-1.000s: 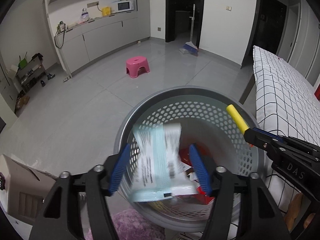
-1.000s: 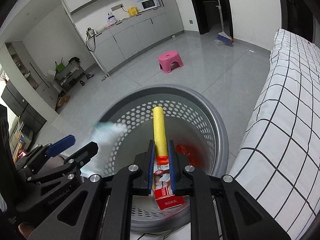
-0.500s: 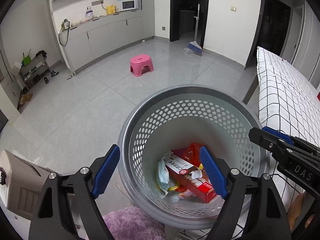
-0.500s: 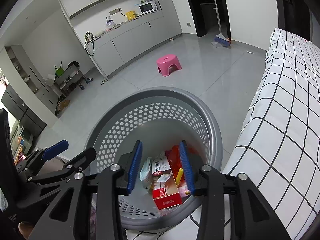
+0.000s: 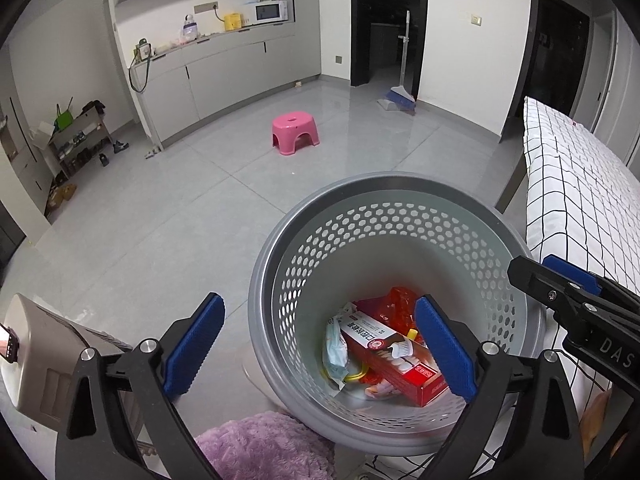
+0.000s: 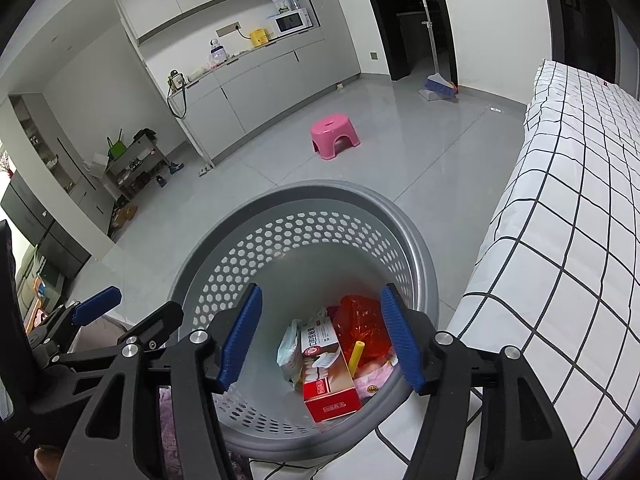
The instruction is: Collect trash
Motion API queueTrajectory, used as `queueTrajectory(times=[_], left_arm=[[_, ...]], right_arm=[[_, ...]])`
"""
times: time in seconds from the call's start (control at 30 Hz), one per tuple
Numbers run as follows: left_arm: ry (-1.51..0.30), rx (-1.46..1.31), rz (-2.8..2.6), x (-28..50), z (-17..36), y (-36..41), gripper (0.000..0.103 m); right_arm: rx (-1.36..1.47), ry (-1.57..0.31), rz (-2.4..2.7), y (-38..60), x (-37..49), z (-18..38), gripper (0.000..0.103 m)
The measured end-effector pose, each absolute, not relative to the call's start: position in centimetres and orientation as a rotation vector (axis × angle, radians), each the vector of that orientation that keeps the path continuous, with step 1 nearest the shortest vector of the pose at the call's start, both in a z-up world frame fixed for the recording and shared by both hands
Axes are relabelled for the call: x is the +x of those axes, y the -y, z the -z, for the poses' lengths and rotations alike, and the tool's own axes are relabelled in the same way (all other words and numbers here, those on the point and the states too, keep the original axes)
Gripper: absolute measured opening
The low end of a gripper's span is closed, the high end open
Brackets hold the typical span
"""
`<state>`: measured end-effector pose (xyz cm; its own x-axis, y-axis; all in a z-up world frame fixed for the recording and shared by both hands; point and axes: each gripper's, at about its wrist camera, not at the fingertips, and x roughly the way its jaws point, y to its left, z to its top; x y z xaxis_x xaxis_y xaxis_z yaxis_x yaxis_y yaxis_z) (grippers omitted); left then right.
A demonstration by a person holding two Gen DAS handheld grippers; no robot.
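A grey perforated waste basket (image 5: 280,264) (image 6: 416,248) stands on the floor below both grippers. At its bottom lie a red and white box (image 5: 394,360) (image 6: 326,376), a pale blue packet (image 5: 334,354) (image 6: 289,350), a yellow stick (image 6: 355,356) and a red plastic bag (image 6: 360,322). My left gripper (image 5: 320,352) hovers over the basket's near rim, its jaws opening wide with nothing gripped. My right gripper (image 6: 322,338) hangs above the basket too, jaws opening and empty. Each gripper shows at the edge of the other's view.
A bed with a white checked cover (image 5: 580,200) (image 6: 560,240) runs along the right. A purple fluffy mat (image 5: 264,448) and a beige appliance (image 5: 36,360) sit near the basket. Farther off stand a pink stool (image 5: 295,132) (image 6: 334,136), a broom (image 5: 400,100) and grey cabinets (image 5: 224,76).
The left gripper let go of the pale blue packet and the right let go of the yellow stick. Both dropped into the basket. Both pairs of jaws spread wider.
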<state>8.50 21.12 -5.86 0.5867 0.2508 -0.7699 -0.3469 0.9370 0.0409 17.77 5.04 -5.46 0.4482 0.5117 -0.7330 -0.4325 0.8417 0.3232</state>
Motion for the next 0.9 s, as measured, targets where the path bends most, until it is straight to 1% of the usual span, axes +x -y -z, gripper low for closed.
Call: queueTrajectory(times=[0.07, 0.17, 0.9], left_arm=[[-0.879, -0.117, -0.35, 8.46, 5.84, -21.15, 0.095], [-0.881, -0.117, -0.357, 8.41, 5.85, -21.22, 0.096], [-0.898, -0.124, -0.362, 8.18, 5.83, -21.33, 0.097]], right_arm=[[0.093, -0.94, -0.584, -5.03, 17.8, 5.48, 0.06], [0.095, -0.939, -0.583, -4.93, 17.9, 5.55, 0.064], [0.09, -0.941, -0.58, -5.06, 17.77, 5.61, 0.066]])
